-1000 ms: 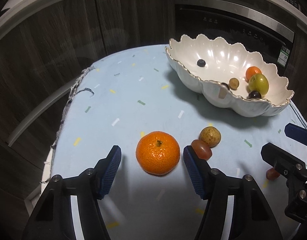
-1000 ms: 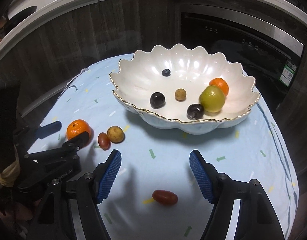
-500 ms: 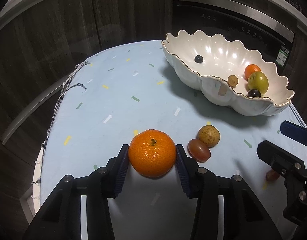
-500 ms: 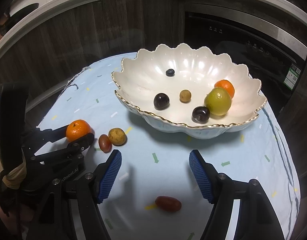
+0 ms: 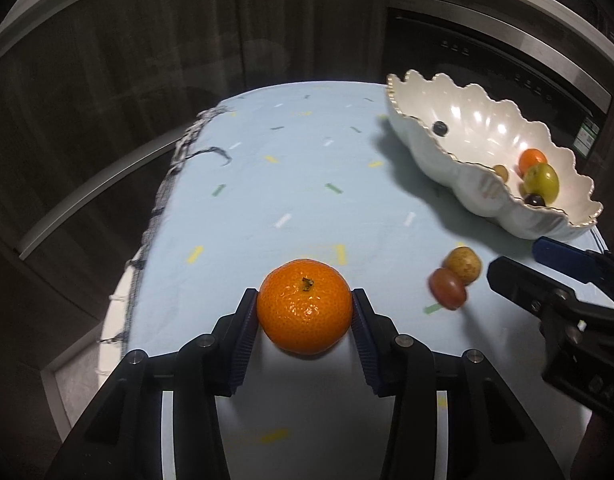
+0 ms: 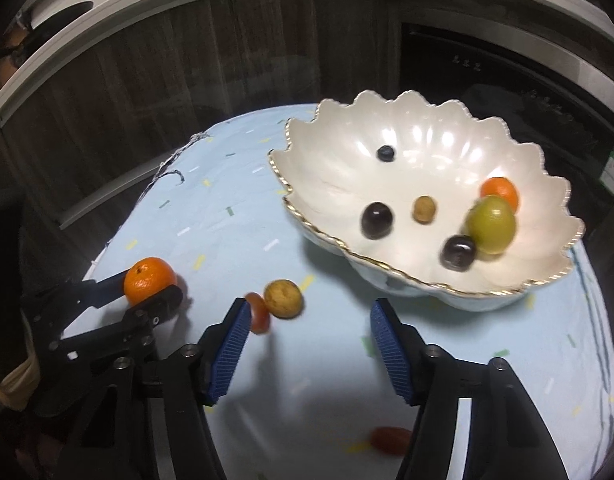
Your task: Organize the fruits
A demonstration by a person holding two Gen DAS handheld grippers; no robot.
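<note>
Tabletop (image 5: 267, 184) under pale blue cloth lies mostly bare between its frayed left edge and the scalloped, gold-rimmed white bowl (image 6: 507, 292) at the right. The left tongs (image 5: 305, 312) clench a dimpled orange (image 5: 305, 312) near the front. The right tongs (image 6: 311, 344) have just been closing, nothing between them, with a brown fruit (image 6: 283, 298) and red fruit (image 6: 259, 312) just ahead.

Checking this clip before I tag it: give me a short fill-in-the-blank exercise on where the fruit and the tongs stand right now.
1. The left tongs are closed on the ____.
2. The right tongs hold ____.
3. The green fruit lies in the white ____.
4. The tan round fruit touches a ____ fruit on the light-blue cloth.

Missing words: mandarin; nothing; bowl; red
</note>
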